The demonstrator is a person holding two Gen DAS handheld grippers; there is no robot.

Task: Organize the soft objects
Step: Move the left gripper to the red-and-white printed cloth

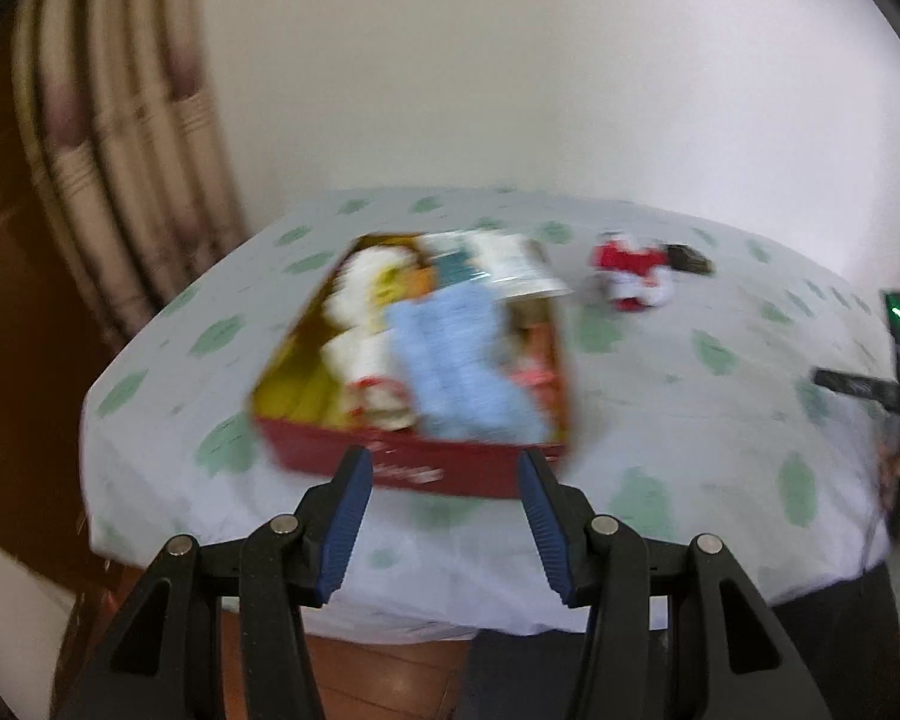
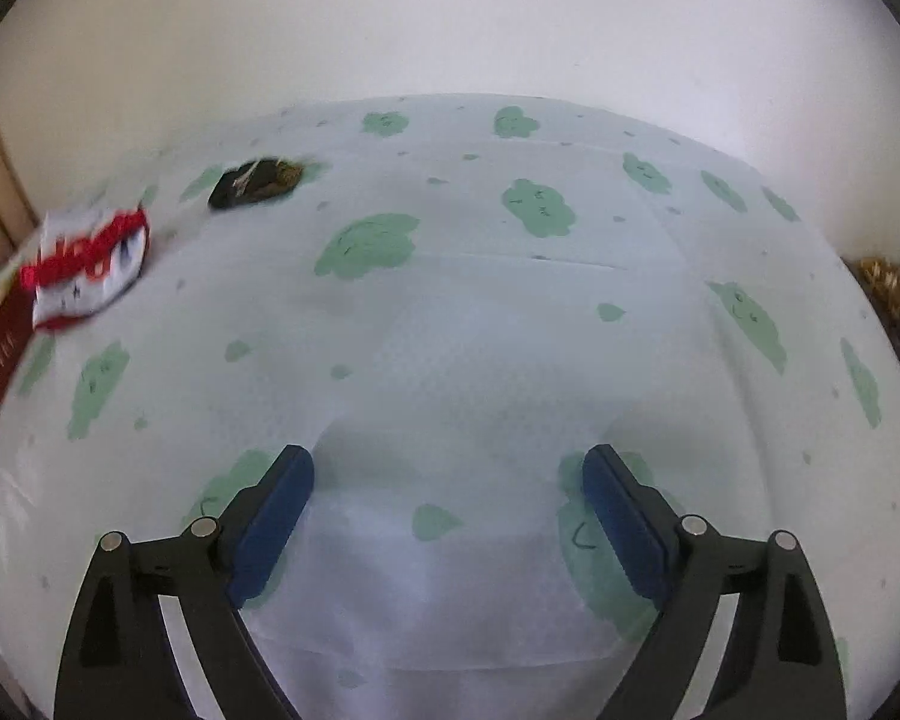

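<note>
A red box (image 1: 414, 468) sits on the table (image 1: 660, 408) under a cloud-print cloth, its long axis running away from the left gripper (image 1: 444, 468), packed with a blue towel (image 1: 450, 372) and white soft things. A red-and-white soft toy (image 1: 630, 276) and a dark item (image 2: 258, 183) lie just right of it. Both the left and right gripper (image 2: 447, 468) fingers are spread, holding nothing

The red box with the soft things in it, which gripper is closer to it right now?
Left. The left gripper hangs open at the red box's near wall; the right gripper is open over bare cloth, off to one side.
</note>
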